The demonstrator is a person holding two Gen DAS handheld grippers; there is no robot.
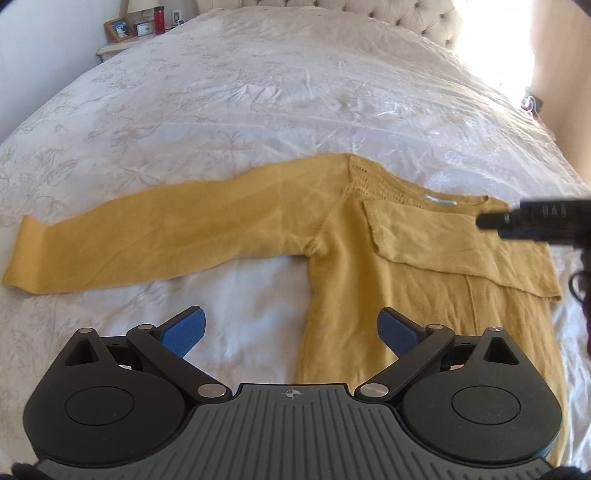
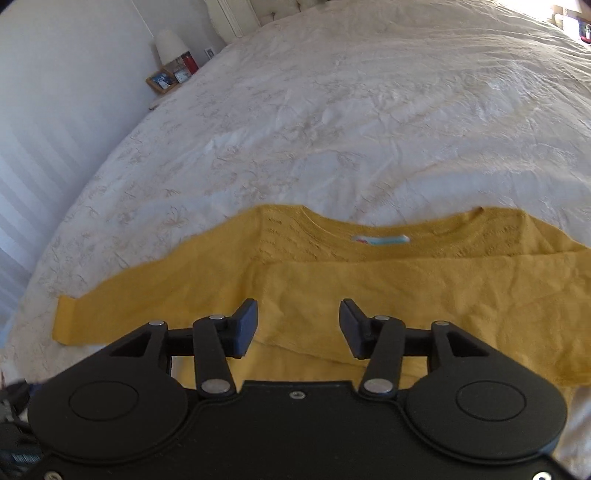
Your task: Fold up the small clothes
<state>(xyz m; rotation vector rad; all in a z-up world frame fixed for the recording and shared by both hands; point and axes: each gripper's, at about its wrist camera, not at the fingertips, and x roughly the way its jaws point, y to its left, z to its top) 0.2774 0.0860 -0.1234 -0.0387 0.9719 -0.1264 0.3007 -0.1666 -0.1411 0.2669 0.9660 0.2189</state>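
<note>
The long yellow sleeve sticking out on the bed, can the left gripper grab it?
Probably yes. The long yellow sleeve lies flat and uncovered on the white bedspread, and the left gripper is open just before it, with nothing between them.

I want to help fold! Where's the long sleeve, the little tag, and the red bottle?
long sleeve (image 1: 147,236), left wrist view, mid-sleeve.
little tag (image 2: 380,239), right wrist view, its middle.
red bottle (image 1: 159,20), left wrist view, its body.

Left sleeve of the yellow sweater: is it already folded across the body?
No: the left sleeve lies stretched out flat on the bedspread.
</note>
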